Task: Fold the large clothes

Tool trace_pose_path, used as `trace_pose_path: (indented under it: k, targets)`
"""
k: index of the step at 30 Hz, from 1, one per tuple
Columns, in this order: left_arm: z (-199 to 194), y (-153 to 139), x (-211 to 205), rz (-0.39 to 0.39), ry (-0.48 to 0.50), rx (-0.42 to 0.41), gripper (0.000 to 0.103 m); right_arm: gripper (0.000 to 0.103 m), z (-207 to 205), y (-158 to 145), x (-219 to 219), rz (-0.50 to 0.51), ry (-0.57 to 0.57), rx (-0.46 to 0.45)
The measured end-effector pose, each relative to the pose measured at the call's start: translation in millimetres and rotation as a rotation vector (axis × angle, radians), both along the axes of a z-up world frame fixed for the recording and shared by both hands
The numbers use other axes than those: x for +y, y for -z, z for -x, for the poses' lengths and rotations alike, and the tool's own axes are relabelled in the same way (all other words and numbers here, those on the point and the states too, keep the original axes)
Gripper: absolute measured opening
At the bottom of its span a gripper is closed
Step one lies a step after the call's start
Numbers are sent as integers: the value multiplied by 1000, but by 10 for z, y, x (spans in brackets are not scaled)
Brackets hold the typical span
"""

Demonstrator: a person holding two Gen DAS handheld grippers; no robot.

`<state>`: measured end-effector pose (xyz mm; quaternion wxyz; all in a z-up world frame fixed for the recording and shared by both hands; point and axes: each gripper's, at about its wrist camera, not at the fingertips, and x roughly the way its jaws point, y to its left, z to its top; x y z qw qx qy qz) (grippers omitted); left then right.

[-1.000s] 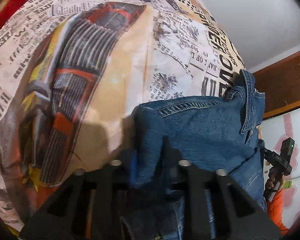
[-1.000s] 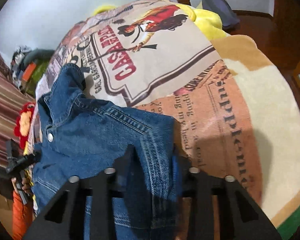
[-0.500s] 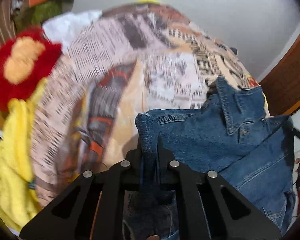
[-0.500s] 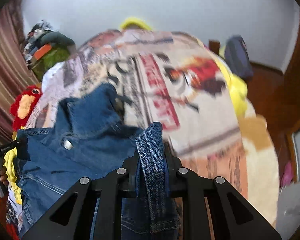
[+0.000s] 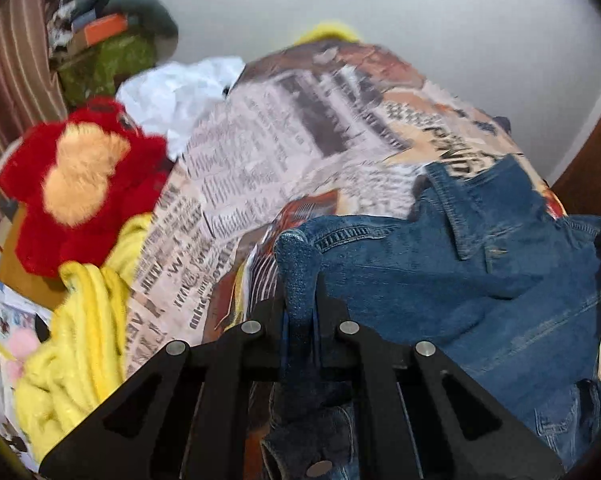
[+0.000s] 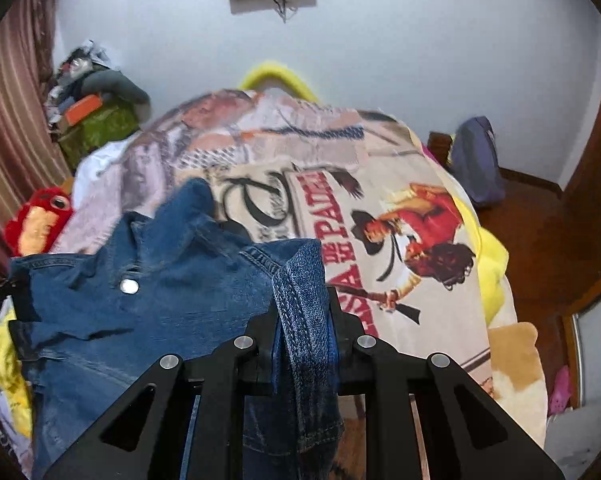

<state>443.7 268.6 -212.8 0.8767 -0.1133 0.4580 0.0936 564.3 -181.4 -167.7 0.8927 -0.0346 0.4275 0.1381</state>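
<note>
Evidently both grippers are pinching shoulder folds of the denim jacket [image 5: 460, 280] between their fingers, the left gripper [image 5: 300, 300] and the right gripper [image 6: 304, 312] alike. The jacket is hanging stretched between them, ahead of the fingers and above the printed blanket [image 6: 380, 208], probably for laying it flat.

Printed blanket [image 6: 380, 184] open ahead; red plush [image 5: 76, 184] (left edge) and yellow cloth [image 5: 72, 360] crowd side

We see a large blue denim jacket with stitched seams and a silver snap button [image 6: 148, 300] [image 5: 460, 280], held up by two bunched corners so its upper panel stretches taut between them. Its collar stands up at the far edge, over the printed bedspread behind it. The lower cloth hangs down in loose folds.
</note>
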Motion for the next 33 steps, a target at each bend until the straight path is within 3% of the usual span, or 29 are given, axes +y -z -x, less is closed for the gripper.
trace_pose_path:
  k: [7, 13, 16, 17, 19, 20, 21, 22, 27, 33]
  targets:
    - [-176, 457, 105, 28, -33, 69, 9, 15, -284, 609, -166, 26, 47, 89]
    - [-251, 695, 150, 39, -55, 103, 16, 16, -320, 886, -166, 68, 34, 101]
    - [-257, 724, 97, -4, -47, 109, 20, 18, -284, 932, -135, 98, 25, 86]
    - [-258, 728, 79, -20, -41, 111, 21, 19, -267, 937, -121, 115, 20, 82]
    - [-241, 719, 49, -46, -35, 112, 22, 34, -245, 939, -91, 172, 25, 75]
    - [-223, 711, 33, -55, -33, 112, 24, 54, -237, 931, -87, 214, 42, 66]
    - [-215, 711, 28, -59, -31, 115, 25, 66, -232, 921, -92, 249, 57, 57]
    - [-195, 707, 21, -63, -30, 122, 26, 67, -225, 911, -111, 264, 63, 54]
    - [-77, 611, 16, -57, -24, 148, 29, 67, -136, 762, -343, 146, 86, 131]
    - [192, 150, -103, -112, -9, 107, 30, 67, 219, 291, -408, 77, 58, 118]
